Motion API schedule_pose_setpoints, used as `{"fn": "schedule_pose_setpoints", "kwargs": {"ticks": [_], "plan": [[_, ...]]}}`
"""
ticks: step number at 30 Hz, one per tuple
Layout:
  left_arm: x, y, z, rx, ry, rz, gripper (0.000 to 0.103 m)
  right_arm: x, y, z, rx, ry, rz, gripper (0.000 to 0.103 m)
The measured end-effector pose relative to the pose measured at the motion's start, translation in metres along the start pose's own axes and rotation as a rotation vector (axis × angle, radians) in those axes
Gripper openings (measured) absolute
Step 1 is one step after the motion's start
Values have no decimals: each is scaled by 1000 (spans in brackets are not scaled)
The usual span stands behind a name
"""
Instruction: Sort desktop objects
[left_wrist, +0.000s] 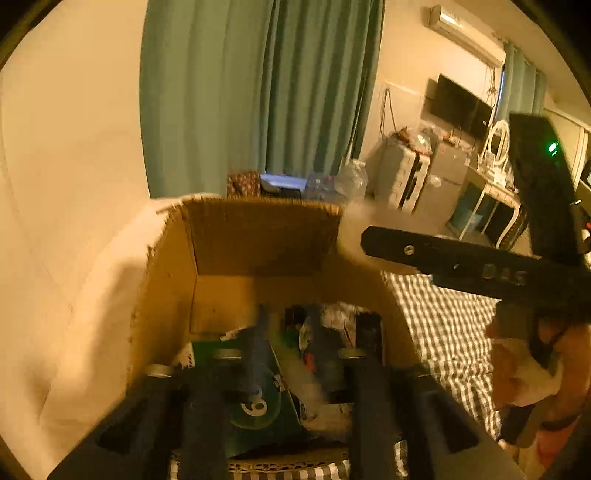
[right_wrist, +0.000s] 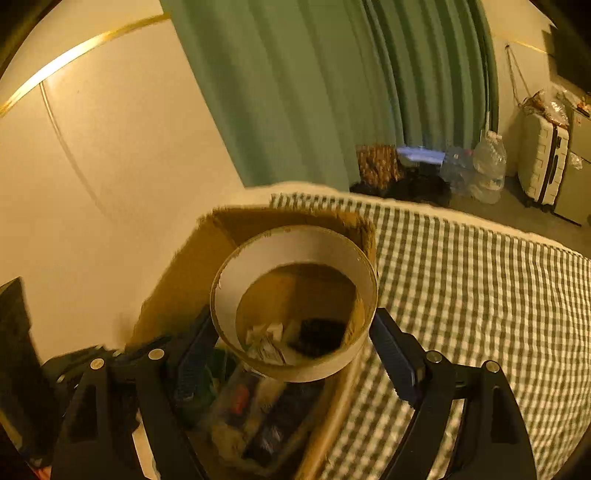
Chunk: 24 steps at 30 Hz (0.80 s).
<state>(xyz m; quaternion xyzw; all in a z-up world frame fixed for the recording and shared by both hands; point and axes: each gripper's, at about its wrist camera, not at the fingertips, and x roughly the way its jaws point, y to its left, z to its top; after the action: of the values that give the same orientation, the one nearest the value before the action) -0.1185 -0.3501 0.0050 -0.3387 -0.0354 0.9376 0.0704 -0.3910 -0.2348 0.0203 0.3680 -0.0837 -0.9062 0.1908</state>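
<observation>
An open cardboard box (left_wrist: 258, 236) (right_wrist: 177, 273) stands on a checked cloth and holds several mixed items. My left gripper (left_wrist: 314, 328) hangs over the box, jaws apart, nothing between them; a green pack (left_wrist: 258, 402) lies below. My right gripper (right_wrist: 295, 332) is shut on a wide cardboard tape ring (right_wrist: 295, 251), held over the box's near right side. The right gripper also shows from the side in the left wrist view (left_wrist: 373, 240).
The checked cloth (right_wrist: 461, 295) (left_wrist: 439, 325) stretches right of the box. A cream wall is on the left, green curtains (right_wrist: 314, 92) behind. Plastic bottles (right_wrist: 487, 166), a suitcase (right_wrist: 543, 158) and a desk (left_wrist: 491, 199) stand on the floor beyond.
</observation>
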Motion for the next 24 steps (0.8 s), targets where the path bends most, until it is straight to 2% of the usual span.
{"fn": "schedule_pose_setpoints", "kwargs": {"ticks": [1, 2, 4, 6, 8, 10, 12, 15, 16, 18, 22, 24], "plan": [[-2, -1, 2, -4, -19, 14, 88, -2, 1, 1, 14, -15, 0, 84], [-7, -2, 4, -6, -46, 34, 96, -5, 1, 1, 26, -28, 8, 87], [-16, 1, 8, -1, -96, 53, 97, -15, 3, 5, 37, -52, 22, 89], [-24, -3, 10, 9, -95, 45, 97, -34, 4, 8, 45, -84, 10, 89], [-42, -14, 11, 22, -131, 43, 97, -62, 4, 12, 35, -120, -7, 89], [-59, -28, 13, 35, -169, 21, 99, -101, 2, 11, 3, -159, -58, 89], [-67, -38, 16, 39, -183, 12, 103, -131, 0, 7, -20, -182, -112, 93], [-67, -57, 21, 45, -171, 3, 103, -173, -9, -13, -33, -220, -199, 103], [-66, -65, 21, 51, -159, 4, 103, -184, -14, -26, -24, -228, -218, 103], [-63, -78, 19, 53, -152, 10, 103, -189, -25, -44, -5, -217, -235, 103], [-51, -105, 6, 78, -138, 38, 103, -179, -49, -86, 82, -123, -271, 103], [-44, -115, -1, 90, -115, 54, 103, -176, -57, -97, 120, -120, -284, 103]]}}
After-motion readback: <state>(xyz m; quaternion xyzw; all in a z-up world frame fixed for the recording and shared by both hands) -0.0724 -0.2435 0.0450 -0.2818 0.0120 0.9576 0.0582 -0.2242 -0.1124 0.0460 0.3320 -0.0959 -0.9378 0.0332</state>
